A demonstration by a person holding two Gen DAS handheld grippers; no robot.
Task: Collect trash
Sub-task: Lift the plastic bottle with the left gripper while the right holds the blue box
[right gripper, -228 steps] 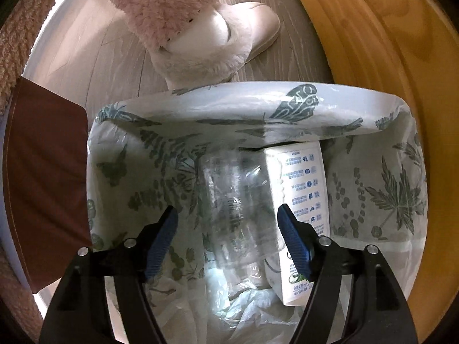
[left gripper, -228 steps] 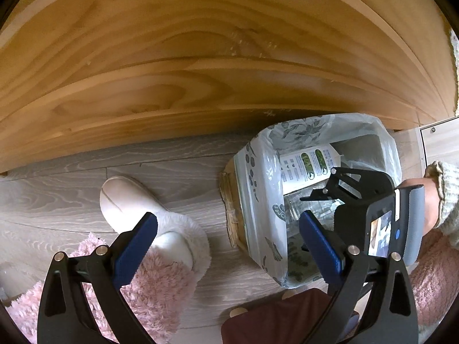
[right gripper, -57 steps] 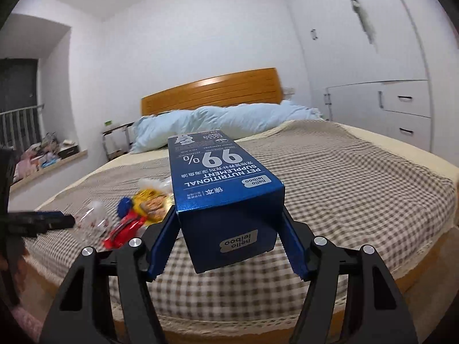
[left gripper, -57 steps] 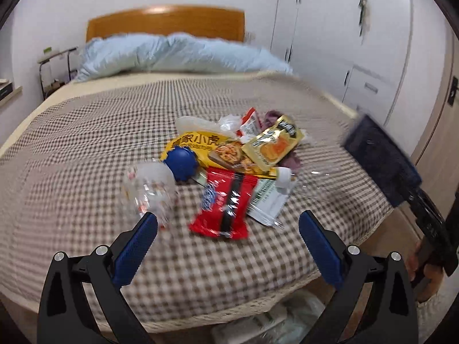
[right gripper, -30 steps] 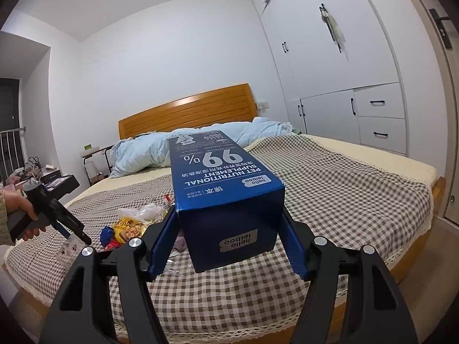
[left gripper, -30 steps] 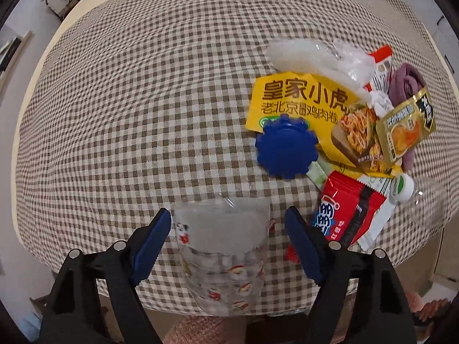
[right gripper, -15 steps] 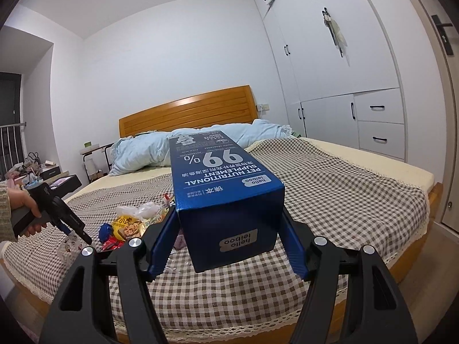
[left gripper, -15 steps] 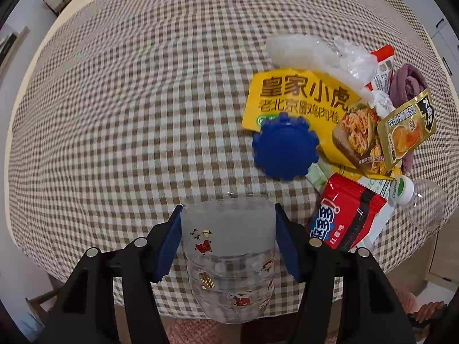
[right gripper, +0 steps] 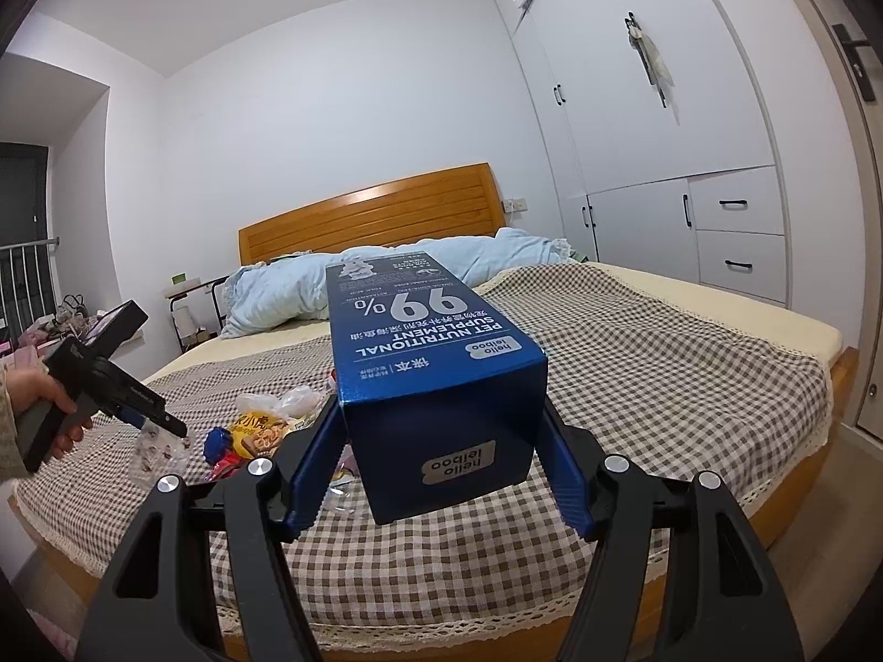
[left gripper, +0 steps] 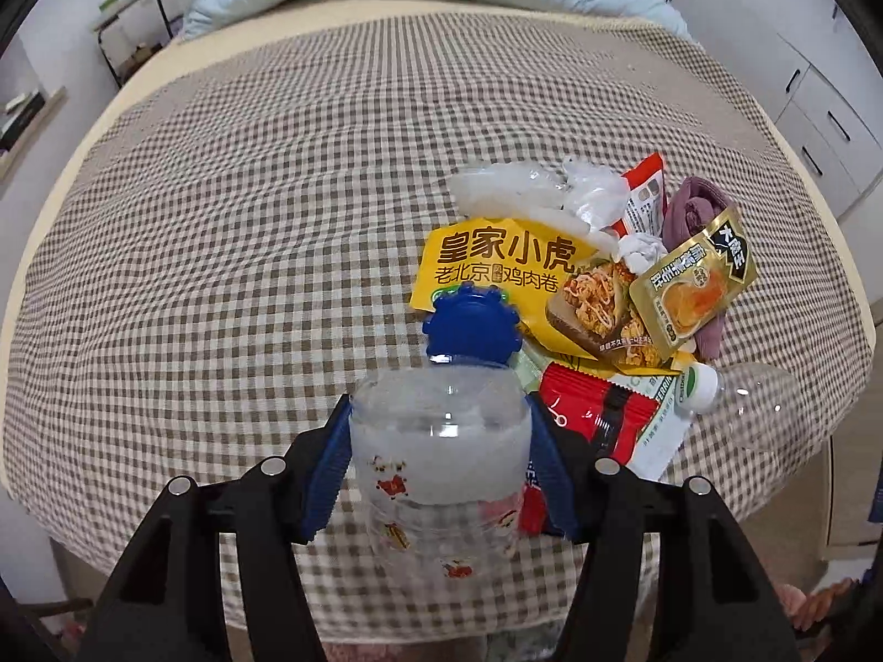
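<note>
My left gripper is shut on a clear plastic jar printed with small red figures, held just above the checked bedspread. Right behind the jar lies a blue lid. A heap of trash sits to the right: a yellow snack bag, a red packet, a gold sachet, crumpled clear plastic and a clear bottle. My right gripper is shut on a blue carton, held level over the bed's near edge. The right wrist view shows the left gripper with the jar.
A pale blue duvet lies in front of the wooden headboard. White wardrobes and drawers line the right wall. A person's hand holds the left gripper. A purple cloth lies in the heap.
My left gripper closed on the clear jar and lifted it off the bedspread, tilting more toward the headboard. The right gripper and its carton stayed still.
</note>
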